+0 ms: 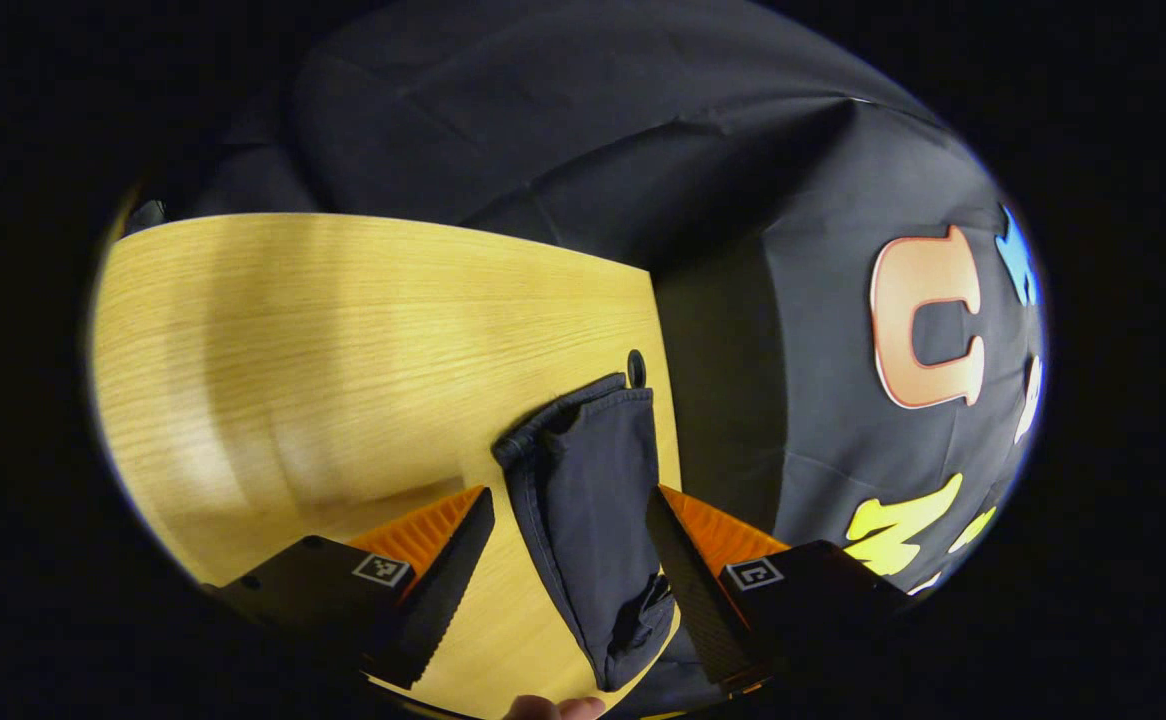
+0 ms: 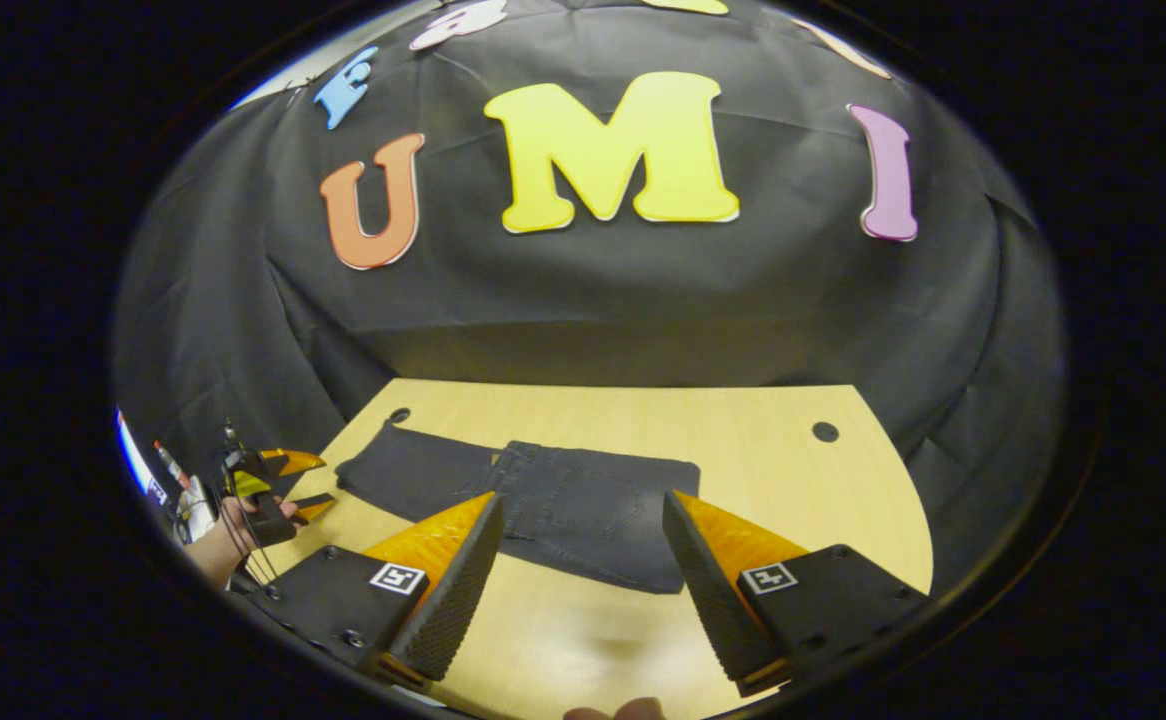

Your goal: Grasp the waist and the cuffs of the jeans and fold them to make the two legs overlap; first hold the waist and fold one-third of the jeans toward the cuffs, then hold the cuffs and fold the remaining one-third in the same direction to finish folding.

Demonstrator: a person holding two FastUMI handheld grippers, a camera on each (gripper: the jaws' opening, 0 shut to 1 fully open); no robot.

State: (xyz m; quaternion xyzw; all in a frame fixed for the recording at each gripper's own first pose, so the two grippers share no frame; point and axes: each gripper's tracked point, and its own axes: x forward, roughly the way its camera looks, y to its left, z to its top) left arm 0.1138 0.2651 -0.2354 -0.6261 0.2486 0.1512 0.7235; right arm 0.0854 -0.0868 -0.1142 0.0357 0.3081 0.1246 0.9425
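Dark jeans (image 2: 583,510) lie flat across the wooden table (image 2: 743,430), legs reaching left to the cuffs and the waist at the right end. My right gripper (image 2: 583,497) hovers open in front of the waist part, apart from the cloth. My left gripper (image 2: 308,485), held by a hand (image 2: 228,535), is open at the table's left edge next to the cuffs. In the left gripper view the cuff end of the jeans (image 1: 588,500) lies between the open fingers of my left gripper (image 1: 570,495), which stands above the cloth.
A small round hole (image 1: 635,367) sits in the table just beyond the cuffs, and a second hole (image 2: 825,431) is at the far right. The table's edge (image 1: 665,380) runs close beside the cuffs. Bare wood (image 1: 293,350) spreads to the left.
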